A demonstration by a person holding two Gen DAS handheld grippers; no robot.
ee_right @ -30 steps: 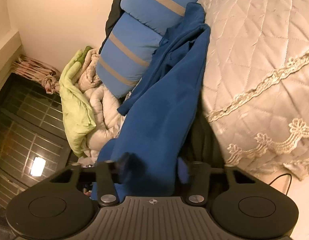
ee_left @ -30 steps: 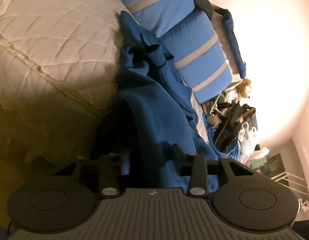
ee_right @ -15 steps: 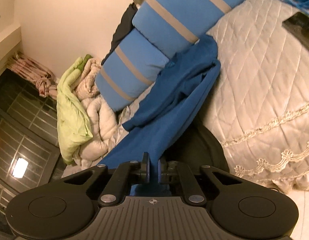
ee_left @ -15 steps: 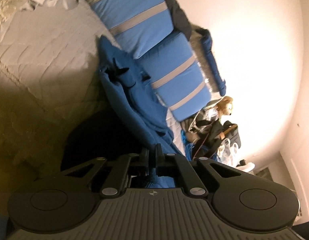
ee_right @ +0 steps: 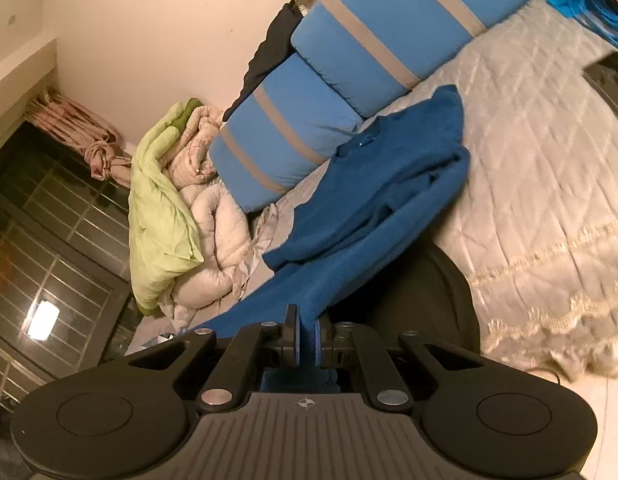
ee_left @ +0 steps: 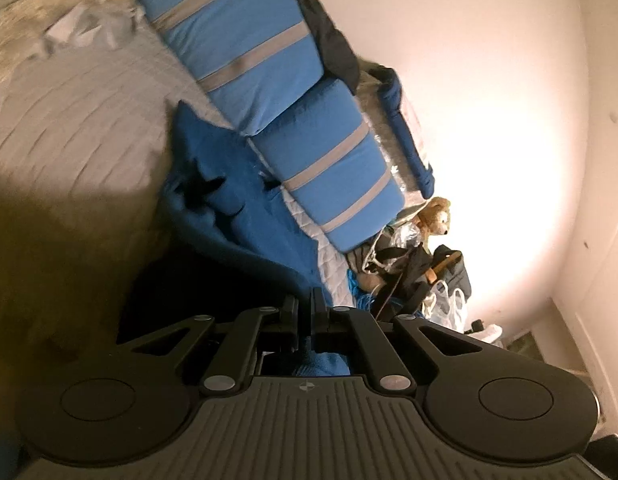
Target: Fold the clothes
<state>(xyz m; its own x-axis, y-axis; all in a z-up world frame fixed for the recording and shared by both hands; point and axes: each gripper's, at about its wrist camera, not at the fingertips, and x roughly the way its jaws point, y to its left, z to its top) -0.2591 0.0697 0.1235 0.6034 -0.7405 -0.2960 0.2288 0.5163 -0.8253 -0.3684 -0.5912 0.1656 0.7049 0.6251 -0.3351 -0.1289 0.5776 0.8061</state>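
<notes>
A: Left gripper (ee_left: 305, 312): fingers pinched on blue cloth, a bit of the blue garment (ee_left: 245, 216) bunched behind the pads. Right gripper (ee_right: 307, 326): same, fingers clamped on a fold of that garment (ee_right: 373, 216), blue fabric visible between the pads.

B: Where's the rest of it?

A: It runs from both grips away across the quilted bedspread (ee_right: 549, 168), far end lying against the blue striped pillows (ee_right: 329, 92). Near part hangs lifted, far part heaped in folds.

B: What can't you see?

A: How much cloth each grip has: the gripper bodies cover it. Under the lifted cloth is a black shadow in both views, so the bed surface there is unreadable. Can't tell sleeve from hem in the heap. Left view is motion-blurred at the bedspread (ee_left: 69, 128).

B: Edges and room?

A: Right view: lace-trimmed bed edge (ee_right: 557, 320) at lower right, floor just past it. Open quilt right of the garment. Left of it, a green and beige duvet pile (ee_right: 181, 216) near the pillows, then a dark barred window (ee_right: 49, 240).

B: Left view?

A: Open quilt left of the garment. Right of it the pillows (ee_left: 309, 152), then clutter against the wall: a teddy bear (ee_left: 437, 216), bags and straps (ee_left: 421, 276), hard to separate.
</notes>
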